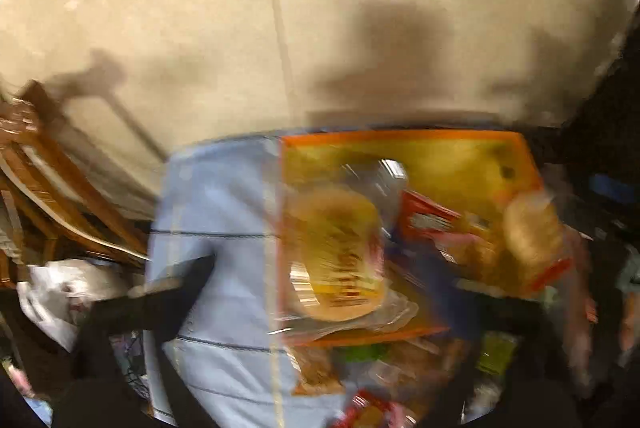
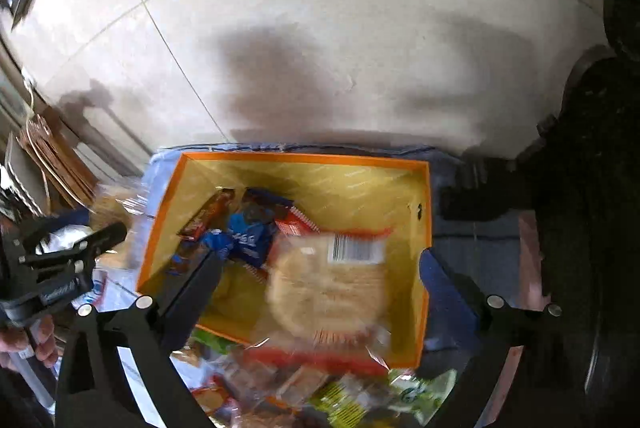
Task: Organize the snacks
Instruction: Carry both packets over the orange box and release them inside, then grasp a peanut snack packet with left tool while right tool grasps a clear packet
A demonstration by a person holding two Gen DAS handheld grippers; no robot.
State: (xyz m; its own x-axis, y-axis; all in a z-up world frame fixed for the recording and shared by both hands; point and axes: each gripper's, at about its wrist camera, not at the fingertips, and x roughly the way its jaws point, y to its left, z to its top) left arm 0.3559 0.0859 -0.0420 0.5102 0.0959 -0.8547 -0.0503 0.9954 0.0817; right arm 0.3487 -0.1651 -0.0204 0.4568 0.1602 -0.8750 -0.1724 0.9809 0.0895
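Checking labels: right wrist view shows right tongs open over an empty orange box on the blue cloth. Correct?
Not quite. The orange box isn't empty: the right wrist view shows a clear pack of round crackers, a blue snack packet and a red-brown bar inside. The rest holds: right tongs open, box on the blue cloth.
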